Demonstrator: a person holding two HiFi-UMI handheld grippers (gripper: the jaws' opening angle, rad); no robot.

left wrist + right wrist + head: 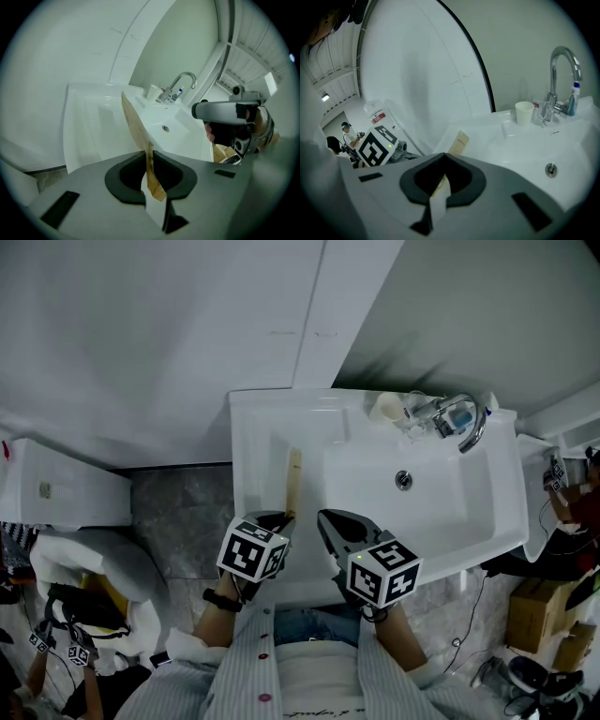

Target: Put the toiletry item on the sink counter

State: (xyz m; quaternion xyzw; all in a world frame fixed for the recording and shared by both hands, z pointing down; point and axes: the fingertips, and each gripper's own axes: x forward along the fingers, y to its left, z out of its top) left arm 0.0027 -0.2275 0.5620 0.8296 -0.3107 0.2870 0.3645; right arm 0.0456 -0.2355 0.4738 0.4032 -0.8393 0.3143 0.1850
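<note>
Toiletry packet [293,479] is being pinched by its near end in the left gripper [278,518]. The jaws are pressing in on both flat faces with only the paper's thickness between them. I'd say it is being held by the end so the rest can be laid flat before the jaws let go. The packet is reaching out towards twelve o'clock over the sink counter [258,442], above the flat ledge at nine o'clock of the basin [422,512]; whether its far tip is touching the ledge yet I cannot tell. The right gripper [325,517] is hovering at three o'clock of the left one, jaws drawn almost together. Only a tan sliver is showing in the slit, possibly the packet seen beyond, so it seems to be waiting rather than helping. The packet is looking like a long, slim, flat sleeve of plain brown paper with a squared-off end and a little dark print near the grip. It is riding on edge, and seems light and easily creased. The paper cup [384,407] and faucet [472,423] are sitting well apart at one o'clock.
</note>
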